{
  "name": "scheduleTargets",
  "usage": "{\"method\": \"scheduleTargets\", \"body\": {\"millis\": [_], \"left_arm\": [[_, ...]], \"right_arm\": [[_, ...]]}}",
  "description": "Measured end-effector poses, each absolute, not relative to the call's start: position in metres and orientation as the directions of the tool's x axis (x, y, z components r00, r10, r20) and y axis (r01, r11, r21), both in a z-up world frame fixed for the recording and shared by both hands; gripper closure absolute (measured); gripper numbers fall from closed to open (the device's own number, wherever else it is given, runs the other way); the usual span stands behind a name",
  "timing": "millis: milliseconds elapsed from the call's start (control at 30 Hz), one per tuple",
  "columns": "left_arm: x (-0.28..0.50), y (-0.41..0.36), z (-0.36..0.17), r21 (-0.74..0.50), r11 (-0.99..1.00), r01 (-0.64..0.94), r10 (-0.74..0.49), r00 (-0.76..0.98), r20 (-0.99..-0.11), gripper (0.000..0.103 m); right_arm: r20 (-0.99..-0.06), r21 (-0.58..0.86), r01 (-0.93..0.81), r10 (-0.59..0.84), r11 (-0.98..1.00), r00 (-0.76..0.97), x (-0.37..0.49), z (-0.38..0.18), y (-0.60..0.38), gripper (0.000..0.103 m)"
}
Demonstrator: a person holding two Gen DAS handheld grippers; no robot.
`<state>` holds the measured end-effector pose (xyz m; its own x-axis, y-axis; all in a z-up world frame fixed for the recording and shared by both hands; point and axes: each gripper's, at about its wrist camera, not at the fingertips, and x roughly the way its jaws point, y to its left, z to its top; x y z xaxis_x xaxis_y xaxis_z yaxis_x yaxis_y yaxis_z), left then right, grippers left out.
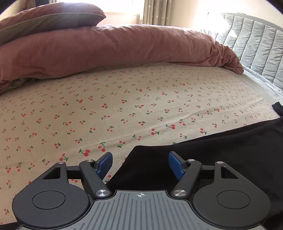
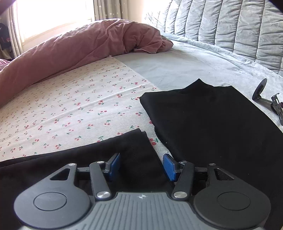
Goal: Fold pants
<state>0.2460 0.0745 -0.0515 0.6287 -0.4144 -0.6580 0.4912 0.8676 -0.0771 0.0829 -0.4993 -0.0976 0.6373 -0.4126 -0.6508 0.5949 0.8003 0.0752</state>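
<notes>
Black pants (image 2: 208, 120) lie on the bed's cherry-print sheet (image 2: 74, 106). In the right wrist view one flat black part fills the right side and another black part (image 2: 127, 152) runs left under my right gripper (image 2: 141, 165), which is open and low over its end edge. In the left wrist view my left gripper (image 1: 140, 163) is open, its jaws wide apart around a corner of the black pants (image 1: 203, 155), which stretch away to the right. Neither gripper holds anything.
A rolled pink duvet (image 1: 115, 46) and a pillow (image 1: 49, 16) lie along the far side of the bed. A grey quilted headboard (image 2: 230, 24) stands at the right. A small black stand (image 2: 265, 95) lies on the grey sheet at the far right.
</notes>
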Motion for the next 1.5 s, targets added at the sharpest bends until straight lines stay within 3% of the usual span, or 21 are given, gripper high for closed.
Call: {"method": "scheduleTargets", "body": {"millis": [167,233,267,333,367,433,600,733,833,1000,1033,1100,1167,1233,1267,1367,1467,1500], "left_arm": [[0.263,0.080,-0.064,-0.160,0.847,0.508,-0.475,0.587,-0.656,0.036],[0.267,0.081,-0.066,-0.190,0.837,0.513,-0.500,0.577,-0.646,0.045],[0.268,0.081,-0.066,-0.198,0.836,0.513,-0.504,0.573,-0.646,0.049],[0.270,0.081,-0.066,-0.211,0.836,0.506,-0.506,0.566,-0.651,0.071],[0.271,0.082,-0.065,-0.224,0.841,0.492,-0.504,0.563,-0.655,0.077],[0.271,0.085,-0.065,-0.258,0.853,0.453,-0.498,0.561,-0.661,0.095],[0.254,0.084,-0.051,-0.239,0.884,0.401,-0.459,0.658,-0.597,0.100],[0.250,0.085,-0.032,-0.211,0.907,0.364,-0.419,0.742,-0.524,0.100],[0.260,0.080,-0.033,-0.194,0.919,0.343,-0.393,0.756,-0.524,0.100],[0.277,0.068,-0.064,-0.151,0.935,0.322,-0.346,0.721,-0.600,0.097],[0.278,0.065,-0.071,-0.124,0.940,0.317,-0.325,0.725,-0.608,0.091],[0.275,0.063,-0.072,-0.093,0.945,0.314,-0.305,0.740,-0.599,0.089],[0.270,0.061,-0.064,-0.070,0.950,0.304,-0.285,0.753,-0.594,0.076],[0.258,0.060,-0.051,-0.054,0.950,0.307,-0.282,0.774,-0.567,0.047],[0.251,0.059,-0.044,-0.050,0.950,0.308,-0.282,0.780,-0.558,0.042],[0.228,0.053,-0.025,-0.034,0.948,0.317,-0.274,0.754,-0.596,0.039],[0.197,0.050,-0.018,-0.055,0.936,0.348,-0.299,0.700,-0.649,0.039],[0.187,0.049,-0.017,-0.060,0.931,0.359,-0.307,0.685,-0.661,0.039]], "right_arm": [[-0.592,0.164,0.542,-0.357,0.825,0.723,0.084,-0.102,-0.510,0.042],[-0.578,0.171,0.528,-0.349,0.832,0.738,0.086,-0.102,-0.510,0.046],[-0.574,0.169,0.523,-0.348,0.835,0.741,0.087,-0.102,-0.509,0.054],[-0.569,0.165,0.524,-0.353,0.836,0.743,0.087,-0.102,-0.509,0.073],[-0.567,0.184,0.517,-0.339,0.836,0.750,0.086,-0.101,-0.509,0.086],[-0.560,0.212,0.512,-0.326,0.833,0.762,0.084,-0.099,-0.508,0.088],[-0.501,0.131,0.535,-0.410,0.834,0.762,0.084,-0.083,-0.493,0.091],[-0.437,0.120,0.540,-0.444,0.833,0.782,0.095,-0.066,-0.492,0.092],[-0.428,0.064,0.545,-0.470,0.836,0.772,0.115,-0.061,-0.489,0.093],[-0.552,-0.060,0.577,-0.508,0.815,0.661,0.150,-0.085,-0.493,0.089],[-0.562,-0.087,0.576,-0.518,0.813,0.645,0.153,-0.090,-0.493,0.085],[-0.534,-0.089,0.595,-0.543,0.798,0.648,0.146,-0.090,-0.494,0.070],[-0.527,-0.025,0.615,-0.533,0.788,0.662,0.133,-0.079,-0.500,0.066],[-0.531,0.023,0.625,-0.520,0.780,0.669,0.118,-0.066,-0.504,0.064],[-0.537,0.037,0.630,-0.516,0.776,0.667,0.108,-0.059,-0.504,0.061],[-0.556,0.063,0.643,-0.508,0.763,0.658,0.074,-0.043,-0.498,0.053],[-0.572,0.075,0.645,-0.497,0.760,0.652,0.040,-0.036,-0.486,0.035],[-0.580,0.076,0.649,-0.495,0.757,0.646,0.030,-0.035,-0.482,0.035]]}}
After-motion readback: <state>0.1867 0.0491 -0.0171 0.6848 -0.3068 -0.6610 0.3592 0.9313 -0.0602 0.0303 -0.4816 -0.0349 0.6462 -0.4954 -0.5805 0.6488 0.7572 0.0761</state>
